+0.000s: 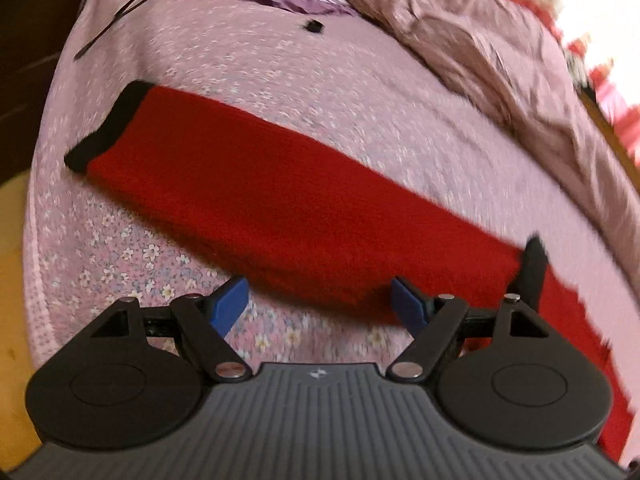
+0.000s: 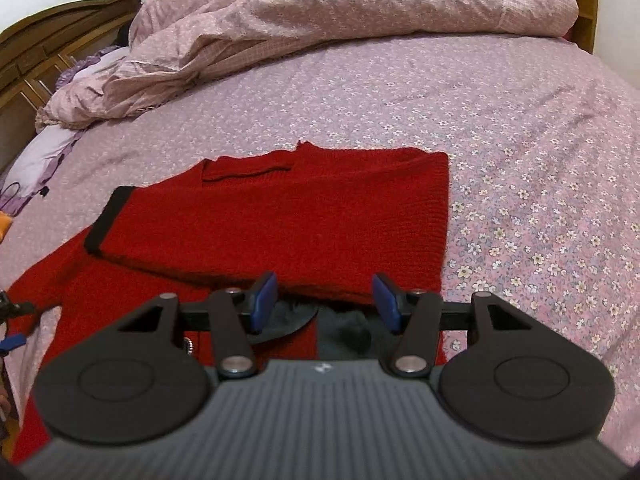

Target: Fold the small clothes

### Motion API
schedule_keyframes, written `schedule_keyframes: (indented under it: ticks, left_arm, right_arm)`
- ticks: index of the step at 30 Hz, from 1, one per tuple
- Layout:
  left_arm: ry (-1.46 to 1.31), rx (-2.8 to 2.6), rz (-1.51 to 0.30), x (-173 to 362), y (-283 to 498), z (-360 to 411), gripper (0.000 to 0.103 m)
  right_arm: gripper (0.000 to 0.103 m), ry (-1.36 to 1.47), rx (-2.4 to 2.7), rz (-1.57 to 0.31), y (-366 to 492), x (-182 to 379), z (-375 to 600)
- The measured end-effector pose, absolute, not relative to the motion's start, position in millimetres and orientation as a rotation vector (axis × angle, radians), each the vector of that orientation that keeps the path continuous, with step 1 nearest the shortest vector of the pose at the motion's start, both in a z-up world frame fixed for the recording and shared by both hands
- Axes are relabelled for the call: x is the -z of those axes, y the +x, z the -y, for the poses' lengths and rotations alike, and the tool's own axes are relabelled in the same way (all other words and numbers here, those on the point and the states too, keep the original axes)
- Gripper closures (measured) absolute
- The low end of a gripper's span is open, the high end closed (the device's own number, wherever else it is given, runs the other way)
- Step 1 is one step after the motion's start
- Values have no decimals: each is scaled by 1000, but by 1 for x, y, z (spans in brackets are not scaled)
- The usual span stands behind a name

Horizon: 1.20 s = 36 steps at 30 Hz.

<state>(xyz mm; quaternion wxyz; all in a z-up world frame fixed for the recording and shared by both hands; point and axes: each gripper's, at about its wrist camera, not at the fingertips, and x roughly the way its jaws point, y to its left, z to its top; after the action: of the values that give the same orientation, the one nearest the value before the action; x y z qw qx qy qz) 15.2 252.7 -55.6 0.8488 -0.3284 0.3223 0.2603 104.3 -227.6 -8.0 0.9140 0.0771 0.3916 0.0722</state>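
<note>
On the bed (image 2: 520, 128), a red sweater (image 2: 320, 208) lies flat, partly folded: one sleeve (image 1: 248, 184) with a black cuff (image 1: 108, 128) is laid across the body. Left gripper (image 1: 320, 304) hovers at the sleeve's near edge, jaws wide, nothing between them; the sleeve's long axis runs up-left to down-right across that view. Right gripper (image 2: 326, 300) sits at the sweater's near edge, jaws half open, pads clear of cloth. Left looks nearer the sleeve, right nearer the hem. Left view is smeared. Dark patch under the right jaws is unreadable. Quilt (image 2: 320, 20) is heaped beyond.
</note>
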Motion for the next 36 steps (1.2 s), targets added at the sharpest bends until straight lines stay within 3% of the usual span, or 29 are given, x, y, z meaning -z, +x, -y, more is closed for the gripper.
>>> schedule_keyframes:
  ticks: [9,16,22,23,25,28,36]
  left_arm:
    - [-774,-585,-596,71,19,-270,22]
    - [-670,-583,-571,66,25,-263,37]
    - [-654,-602,-509,69,38,-276,39]
    - [-634,-602,-501,67,39,-276,43]
    - [-604,-616,-484,62,42,-276,65]
    - [-634,-590,-446,49,42,-286,81]
    - [-613,-422,-285,-16,53,-282,86]
  right_arm:
    - [48,169,-132,-824,107,14,225]
    - [48,160,-139,-824,108,16,223]
    - [48,168,-145,-821,109,18,221]
    - [48,167,-147,-822,109,18,221]
    - [48,164,-150,-817,108,17,221]
    - [48,169,-153,-806,107,16,223]
    - [48,185,-164,-790,104,14,224]
